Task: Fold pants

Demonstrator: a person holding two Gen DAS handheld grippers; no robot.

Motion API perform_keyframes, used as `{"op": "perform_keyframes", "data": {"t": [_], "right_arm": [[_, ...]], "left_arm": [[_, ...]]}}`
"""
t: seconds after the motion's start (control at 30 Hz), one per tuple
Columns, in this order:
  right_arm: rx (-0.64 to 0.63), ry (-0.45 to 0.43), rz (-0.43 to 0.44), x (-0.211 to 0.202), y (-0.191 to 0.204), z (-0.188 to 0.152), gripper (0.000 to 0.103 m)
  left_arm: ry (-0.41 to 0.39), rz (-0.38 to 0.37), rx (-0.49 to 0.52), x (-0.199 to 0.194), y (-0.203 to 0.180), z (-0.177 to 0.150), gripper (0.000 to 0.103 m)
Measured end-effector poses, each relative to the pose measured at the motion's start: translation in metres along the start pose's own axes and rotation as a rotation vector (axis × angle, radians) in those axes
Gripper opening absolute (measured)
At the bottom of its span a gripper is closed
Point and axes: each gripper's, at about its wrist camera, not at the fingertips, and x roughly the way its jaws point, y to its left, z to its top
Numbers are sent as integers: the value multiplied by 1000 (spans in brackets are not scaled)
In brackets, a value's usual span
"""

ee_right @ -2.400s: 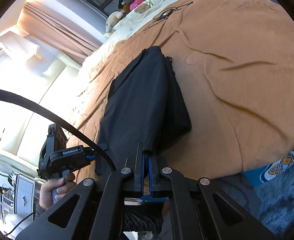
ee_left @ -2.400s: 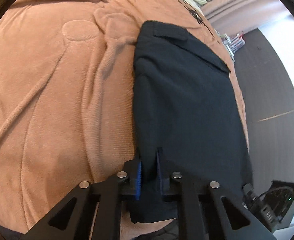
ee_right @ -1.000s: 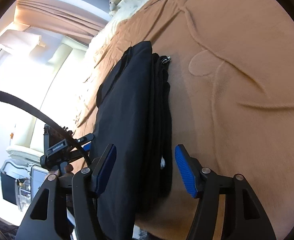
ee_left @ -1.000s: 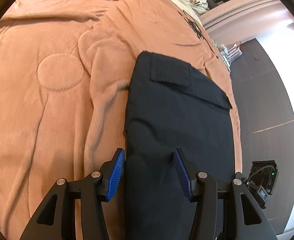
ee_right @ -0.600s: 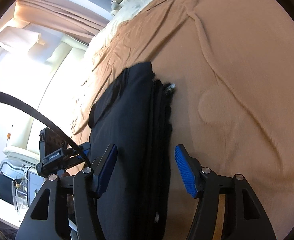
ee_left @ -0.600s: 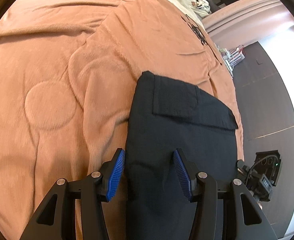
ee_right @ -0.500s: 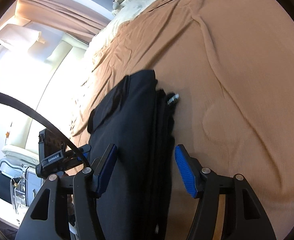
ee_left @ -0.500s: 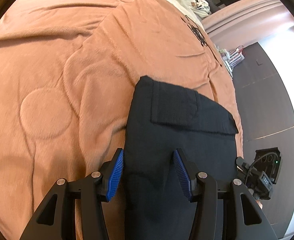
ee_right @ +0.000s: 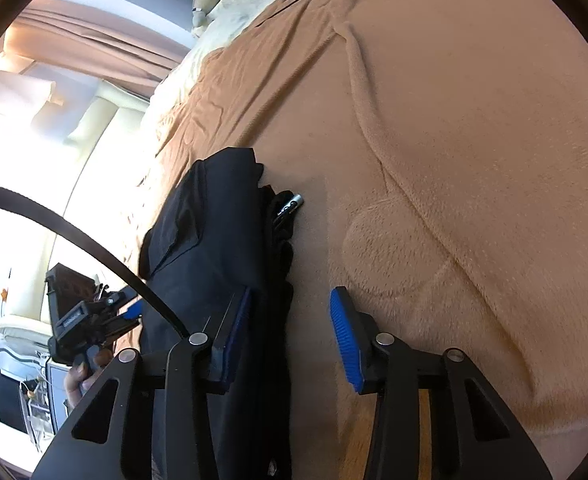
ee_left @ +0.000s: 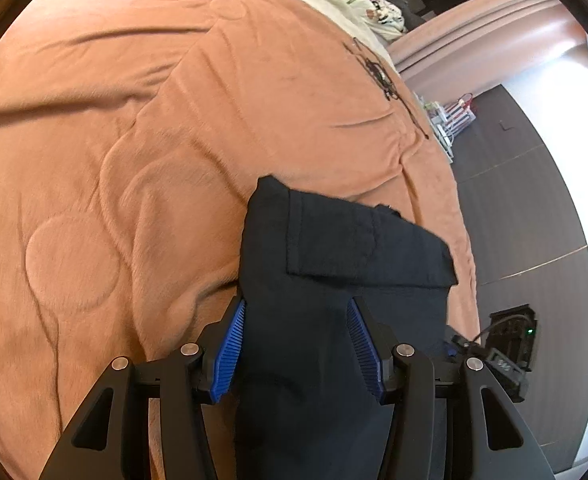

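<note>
1. Left gripper (ee_left: 295,342): jaws spread wide, blue pads straddling the near end of the black pants (ee_left: 333,280), gripping nothing. The cloth runs between the pads and on below the frame.
2. The pants lie as a folded stack on the orange blanket (ee_left: 134,160), near its right edge above the floor. A hemmed flap lies across the far end.
3. Right gripper (ee_right: 290,332): also wide open and empty. Its left pad sits over the stack's side; its right pad is over bare blanket.
4. Right wrist view shows the layered edge of the pants (ee_right: 222,248) with a metal zipper pull (ee_right: 292,204) poking out of the layers.
5. My read: the fold looks mostly done and both grippers look released. For the next fold, pinch all layers at each near corner, lift both evenly, and lay them square on the far end.
6. Risk: a partial pinch would shear the layers apart; the zipper side looks loosest.
7. Containers: none on the bed. The clear rack (ee_left: 451,120) on the floor holds items too small to identify.
</note>
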Motion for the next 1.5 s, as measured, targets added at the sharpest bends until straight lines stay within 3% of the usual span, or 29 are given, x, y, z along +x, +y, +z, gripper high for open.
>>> {"op": "perform_keyframes", "data": {"t": [0.1, 0.2, 0.23, 0.43, 0.8, 0.87, 0.93, 1.03, 1.17, 1.3, 1.4, 1.5], "right_arm": [[-10, 31, 86, -6, 2, -5, 41], [-39, 69, 109, -4, 7, -12, 59], [-44, 91, 121, -1, 9, -13, 60], [-49, 174, 121, 22, 10, -22, 60], [-68, 191, 179, 59, 18, 4, 60], [-67, 195, 190, 66, 18, 6, 51], [-62, 187, 200, 67, 17, 7, 33], [-98, 145, 226, 55, 20, 1, 25], [-125, 150, 202, 58, 24, -4, 26], [-84, 190, 184, 68, 13, -2, 41], [-80, 195, 200, 75, 11, -1, 43], [-91, 184, 203, 74, 12, 0, 43]], "left_arm": [[13, -1, -13, -1, 6, -8, 55], [29, -6, -24, -2, 12, -18, 55], [33, -8, -29, -2, 13, -20, 55], [43, -30, -44, -5, 19, -36, 55], [49, -73, -72, -6, 19, -57, 55], [37, -72, -67, -5, 17, -53, 55], [24, -70, -64, -4, 16, -48, 55], [14, -81, -63, -4, 16, -43, 53], [13, -91, -61, -3, 15, -38, 53], [29, -88, -67, 5, 17, -35, 53], [26, -88, -63, 8, 13, -33, 53], [24, -85, -57, 7, 11, -33, 36]]}}
